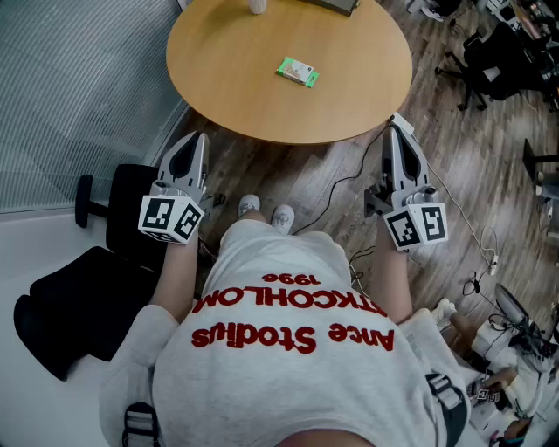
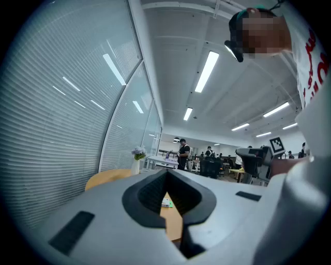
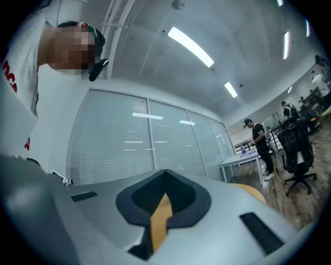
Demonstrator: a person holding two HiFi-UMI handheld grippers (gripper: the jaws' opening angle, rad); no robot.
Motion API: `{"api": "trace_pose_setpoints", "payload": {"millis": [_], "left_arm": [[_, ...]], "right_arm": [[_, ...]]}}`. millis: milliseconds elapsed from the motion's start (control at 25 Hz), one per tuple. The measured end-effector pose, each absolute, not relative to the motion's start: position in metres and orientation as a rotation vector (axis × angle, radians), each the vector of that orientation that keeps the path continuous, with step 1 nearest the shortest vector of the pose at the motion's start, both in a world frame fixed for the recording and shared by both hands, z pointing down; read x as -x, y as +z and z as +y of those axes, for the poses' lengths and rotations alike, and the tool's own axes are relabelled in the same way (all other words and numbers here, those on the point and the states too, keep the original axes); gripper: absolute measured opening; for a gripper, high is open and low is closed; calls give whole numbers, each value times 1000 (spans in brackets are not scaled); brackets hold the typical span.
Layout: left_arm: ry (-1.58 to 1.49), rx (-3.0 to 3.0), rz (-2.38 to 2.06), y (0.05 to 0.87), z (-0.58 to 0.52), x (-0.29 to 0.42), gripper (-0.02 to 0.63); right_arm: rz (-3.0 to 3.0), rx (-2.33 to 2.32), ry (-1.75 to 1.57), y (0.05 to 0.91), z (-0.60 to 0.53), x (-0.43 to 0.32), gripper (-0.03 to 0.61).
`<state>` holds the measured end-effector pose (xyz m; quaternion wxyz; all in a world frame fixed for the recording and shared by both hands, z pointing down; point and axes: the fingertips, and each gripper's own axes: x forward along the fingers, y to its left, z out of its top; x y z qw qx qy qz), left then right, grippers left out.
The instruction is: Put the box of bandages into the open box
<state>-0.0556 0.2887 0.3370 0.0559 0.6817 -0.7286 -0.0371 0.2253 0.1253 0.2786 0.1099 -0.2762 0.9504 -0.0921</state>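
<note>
The box of bandages (image 1: 297, 72), small and green with a white label, lies flat near the middle of the round wooden table (image 1: 227, 70). A dark object (image 1: 336, 4) is cut off at the table's far edge; I cannot tell what it is. My left gripper (image 1: 196, 140) and right gripper (image 1: 395, 131) hang level over the floor just short of the table's near rim, both shut with nothing in them. In the left gripper view the green box (image 2: 167, 201) and table (image 2: 106, 177) show through the notch of the left gripper (image 2: 166, 173). The right gripper (image 3: 165, 173) frames only tabletop (image 3: 161, 220).
A white vase (image 1: 256, 6) with flowers (image 2: 138, 153) stands at the table's far edge. A black office chair (image 1: 79, 288) is at my left, more chairs (image 1: 489, 61) at the upper right. Cables (image 1: 476, 231) trail on the wooden floor. A blinds-covered glass wall (image 1: 70, 87) runs left.
</note>
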Motion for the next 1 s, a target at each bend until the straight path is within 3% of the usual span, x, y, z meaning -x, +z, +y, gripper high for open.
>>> {"api": "trace_pose_setpoints", "payload": {"millis": [1000], "left_arm": [[-128, -2070, -2205, 336, 249, 63, 3]], "right_arm": [[2772, 764, -368, 286, 89, -204, 3]]}}
